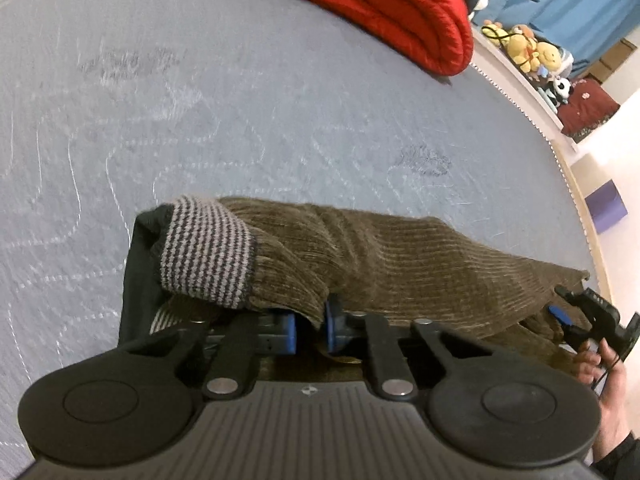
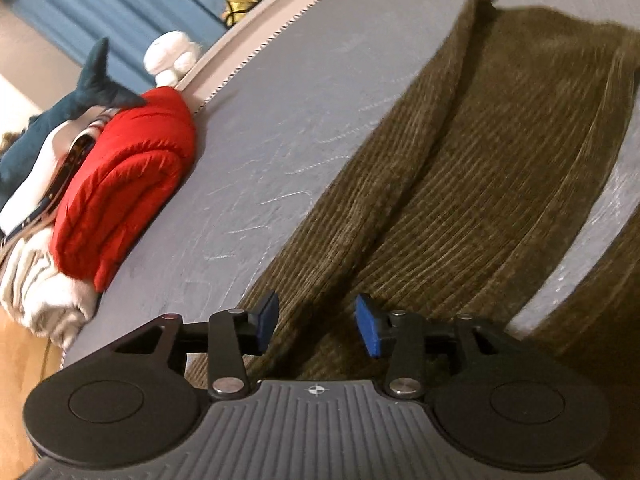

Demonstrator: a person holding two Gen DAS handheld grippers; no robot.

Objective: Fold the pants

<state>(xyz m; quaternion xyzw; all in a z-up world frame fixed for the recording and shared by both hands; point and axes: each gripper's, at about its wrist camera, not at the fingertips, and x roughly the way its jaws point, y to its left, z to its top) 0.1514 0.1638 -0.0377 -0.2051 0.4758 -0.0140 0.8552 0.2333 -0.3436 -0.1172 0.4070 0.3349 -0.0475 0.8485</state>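
Pants (image 1: 400, 248): olive-brown corduroy, lying on the grey quilted mattress (image 1: 240, 112), one fold laid over another. The striped grey-and-black waistband (image 1: 208, 252) is turned over at the left end, above a dark lining partly hidden beneath it. In the right wrist view the legs run away toward the far edge, blurred, the lower right part cut off by the frame.

Left gripper (image 1: 310, 330): clenched, blue pads nearly together, with a fold of the corduroy hanging down between them; the pad tips are covered by the cloth, so the exact hold is hard to make out.

Right gripper (image 2: 316, 324): released, blue pads well apart, poised over the corduroy with nothing pinched. In the left wrist view it shows only at the right edge, held by a hand (image 1: 604, 376) that is partly cut off.

Red padded bedding (image 1: 380, 4): folded, at the mattress's far side.

Plush toys (image 1: 528, 48): on a ledge beyond, small and indistinct.
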